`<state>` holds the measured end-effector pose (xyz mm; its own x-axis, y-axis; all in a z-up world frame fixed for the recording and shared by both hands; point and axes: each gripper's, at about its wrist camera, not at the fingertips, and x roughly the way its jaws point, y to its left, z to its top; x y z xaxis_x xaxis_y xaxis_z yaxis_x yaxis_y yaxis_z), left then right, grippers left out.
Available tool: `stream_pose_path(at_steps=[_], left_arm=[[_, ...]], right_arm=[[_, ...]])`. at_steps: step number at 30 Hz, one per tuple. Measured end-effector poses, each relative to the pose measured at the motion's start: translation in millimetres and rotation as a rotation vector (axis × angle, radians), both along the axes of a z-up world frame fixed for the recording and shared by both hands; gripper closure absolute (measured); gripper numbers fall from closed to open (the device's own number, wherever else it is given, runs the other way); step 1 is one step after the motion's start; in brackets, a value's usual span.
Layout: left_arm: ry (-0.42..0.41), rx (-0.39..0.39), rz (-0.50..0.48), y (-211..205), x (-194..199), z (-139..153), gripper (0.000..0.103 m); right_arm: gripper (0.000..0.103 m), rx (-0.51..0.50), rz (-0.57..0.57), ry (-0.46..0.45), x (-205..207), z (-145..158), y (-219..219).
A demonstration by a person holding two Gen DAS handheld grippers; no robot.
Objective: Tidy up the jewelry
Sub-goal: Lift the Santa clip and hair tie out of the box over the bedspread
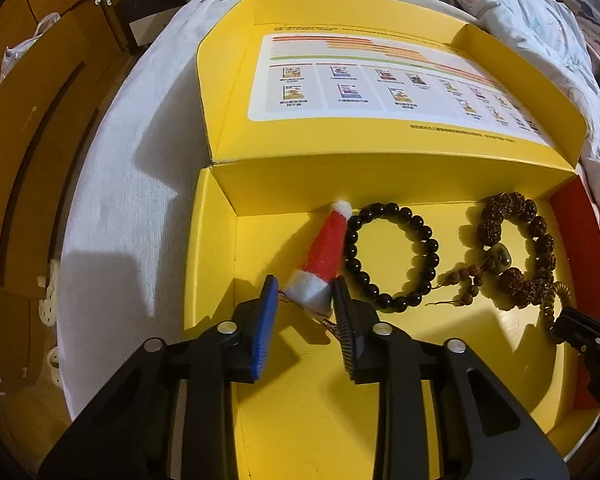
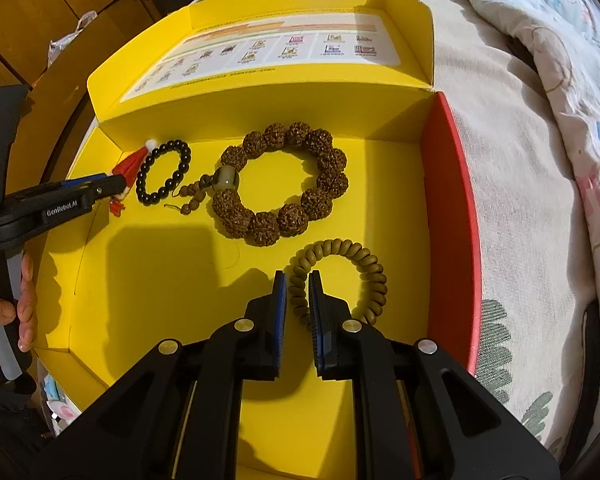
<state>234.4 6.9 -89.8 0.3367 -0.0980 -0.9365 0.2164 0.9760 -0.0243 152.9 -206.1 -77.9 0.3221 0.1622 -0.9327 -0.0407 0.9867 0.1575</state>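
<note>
Inside the open yellow cardboard box (image 2: pixel 148 280) on the bed, your right tongs (image 2: pixel 298 280) are clamped on the olive disc-bead coil bracelet (image 2: pixel 340 276) at lower centre of the right view. Your left tongs (image 1: pixel 304 292) stand apart around the white brim of the small red felt Santa-hat charm (image 1: pixel 324 252), not yet closed. The glossy black bead bracelet (image 1: pixel 392 256) and knobbly brown seed-bead bracelet (image 2: pixel 288 184) lie flat mid-frame, apparently placed. Two items remain to settle.
</note>
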Motion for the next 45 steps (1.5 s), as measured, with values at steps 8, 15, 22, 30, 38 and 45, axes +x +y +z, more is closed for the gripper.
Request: stream_pose_path(at_steps=[8, 15, 22, 30, 38, 45], left_arm=[[-0.016, 0.035, 0.007, 1, 0, 1, 0.072], [-0.025, 0.043, -0.009, -2, 2, 0, 0.069], [-0.03, 0.052, -0.012, -7, 0, -2, 0.075], [-0.005, 0.031, 0.0, -3, 0, -1, 0.076], [-0.022, 0.016, 0.023, 7, -3, 12, 0.076], [-0.057, -0.016, 0.016, 9, -18, 40, 0.076]], right_arm=[[0.09, -0.041, 0.02, -0.002, 3, -6, 6], [0.09, -0.123, 0.037, -0.016, 0, -10, 17], [0.092, -0.204, 0.041, -0.028, -4, -11, 28], [0.093, -0.146, 0.015, -0.033, -5, -2, 20], [0.093, -0.039, -0.012, -0.066, -11, 26, 2], [0.093, 0.035, -0.027, -0.103, -22, 53, -11]])
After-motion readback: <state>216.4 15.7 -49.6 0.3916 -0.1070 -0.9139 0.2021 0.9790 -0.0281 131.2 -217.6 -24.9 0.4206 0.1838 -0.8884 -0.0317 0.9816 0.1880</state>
